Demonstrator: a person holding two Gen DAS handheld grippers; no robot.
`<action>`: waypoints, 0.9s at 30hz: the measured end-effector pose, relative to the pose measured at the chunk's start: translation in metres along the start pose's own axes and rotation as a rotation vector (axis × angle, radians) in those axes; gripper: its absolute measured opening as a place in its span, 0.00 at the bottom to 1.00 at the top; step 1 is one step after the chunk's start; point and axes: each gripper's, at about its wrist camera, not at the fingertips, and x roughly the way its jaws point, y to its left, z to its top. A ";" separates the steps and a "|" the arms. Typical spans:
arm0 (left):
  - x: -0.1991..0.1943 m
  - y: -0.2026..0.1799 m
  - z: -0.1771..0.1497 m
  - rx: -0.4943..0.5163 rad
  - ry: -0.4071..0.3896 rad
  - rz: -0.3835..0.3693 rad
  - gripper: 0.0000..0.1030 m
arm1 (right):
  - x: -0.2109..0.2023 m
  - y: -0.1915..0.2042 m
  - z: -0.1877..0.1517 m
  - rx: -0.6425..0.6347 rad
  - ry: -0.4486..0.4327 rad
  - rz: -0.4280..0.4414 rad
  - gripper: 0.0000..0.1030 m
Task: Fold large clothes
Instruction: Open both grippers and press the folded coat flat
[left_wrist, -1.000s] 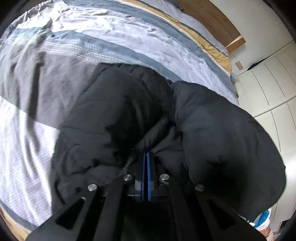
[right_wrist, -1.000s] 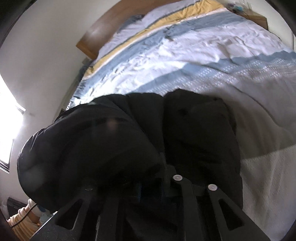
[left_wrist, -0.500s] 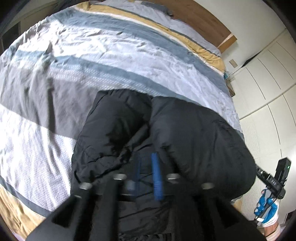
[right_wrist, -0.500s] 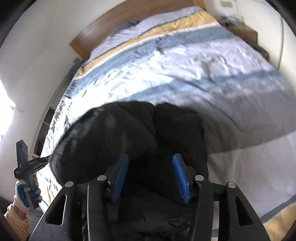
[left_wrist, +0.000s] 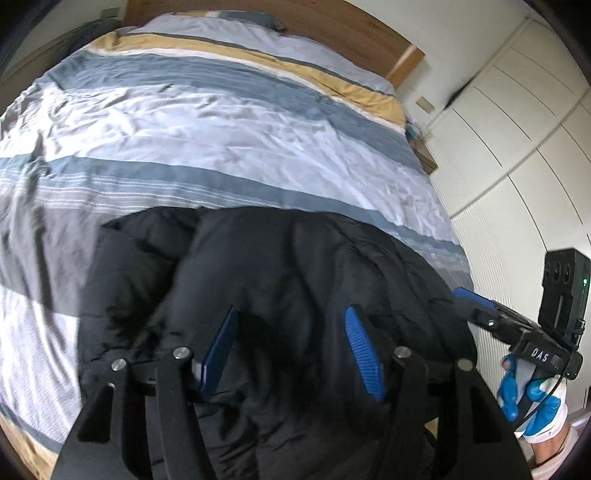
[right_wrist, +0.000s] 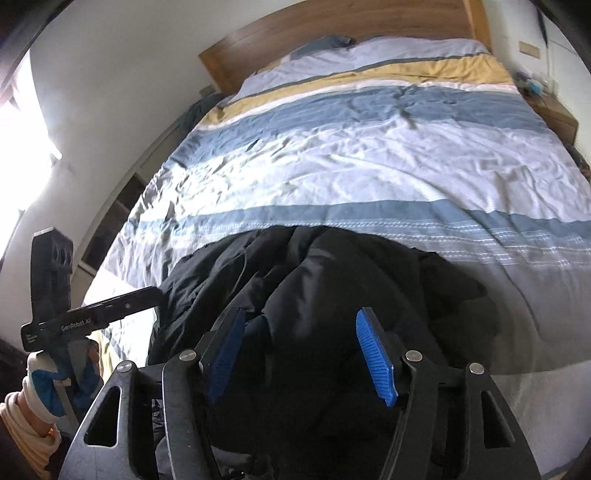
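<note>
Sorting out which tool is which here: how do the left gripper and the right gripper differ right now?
The left gripper hangs over the black jacket's window-side half, the right gripper over its wardrobe-side half. Shared: blue pads, jaws just opened, nothing between them, and both stand clear above the jacket on the striped bed.

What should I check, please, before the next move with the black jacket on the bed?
1. Left gripper released: ok, jaws have just been opening, nothing pinched.
2. Right gripper released: ok, jaws have just been opening, apart.
3. Black jacket lying on striped duvet: ok.
4. Fold neat and flat: not ok, puffy, with a crease down the middle.
5. Jacket fully on the bed: cannot tell, near edge hidden by grippers.
</note>
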 end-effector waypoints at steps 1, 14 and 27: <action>0.008 -0.005 -0.002 0.018 0.008 0.005 0.57 | 0.005 0.001 -0.002 -0.011 0.011 -0.007 0.63; 0.069 0.013 -0.064 0.124 0.048 0.138 0.57 | 0.067 -0.035 -0.058 -0.089 0.144 -0.082 0.63; 0.066 0.017 -0.095 0.148 0.059 0.179 0.58 | 0.060 -0.039 -0.087 -0.108 0.155 -0.106 0.63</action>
